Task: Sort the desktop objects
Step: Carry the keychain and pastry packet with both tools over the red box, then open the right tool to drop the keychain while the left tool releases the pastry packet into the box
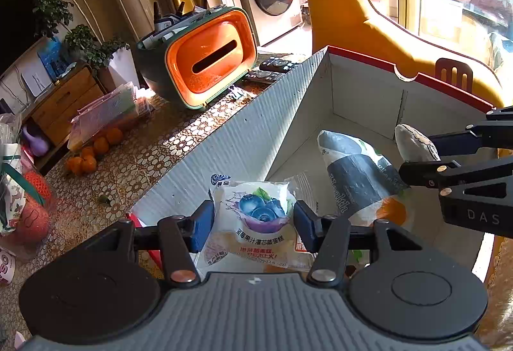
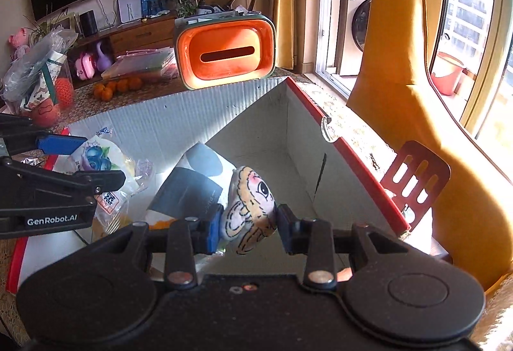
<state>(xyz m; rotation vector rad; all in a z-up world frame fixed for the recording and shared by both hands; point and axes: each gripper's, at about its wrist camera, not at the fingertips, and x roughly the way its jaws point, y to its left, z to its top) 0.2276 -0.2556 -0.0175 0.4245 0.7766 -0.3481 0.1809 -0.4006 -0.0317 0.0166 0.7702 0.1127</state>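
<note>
My left gripper (image 1: pixel 254 221) is shut on a blueberry cake packet (image 1: pixel 256 216) and holds it over the near end of an open white cardboard box (image 1: pixel 231 139) with a red rim. My right gripper (image 2: pixel 248 224) is shut on a small plush toy (image 2: pixel 250 206) with a drawn face, held over the same box (image 2: pixel 179 117). A black and white snack bag (image 1: pixel 356 178) lies inside the box; it also shows in the right wrist view (image 2: pixel 192 184). The right gripper shows at the right edge of the left wrist view (image 1: pixel 416 155), the left gripper at the left edge of the right wrist view (image 2: pixel 96 158).
An orange and green tissue box organiser (image 1: pixel 205 62) stands behind the box, with remotes (image 1: pixel 272 69) beside it. Oranges (image 1: pixel 93 152) and a pink plastic case (image 1: pixel 109 117) lie on the patterned tablecloth at left. A yellow chair (image 2: pixel 416 113) and a red slotted spatula (image 2: pixel 413 178) are on the right.
</note>
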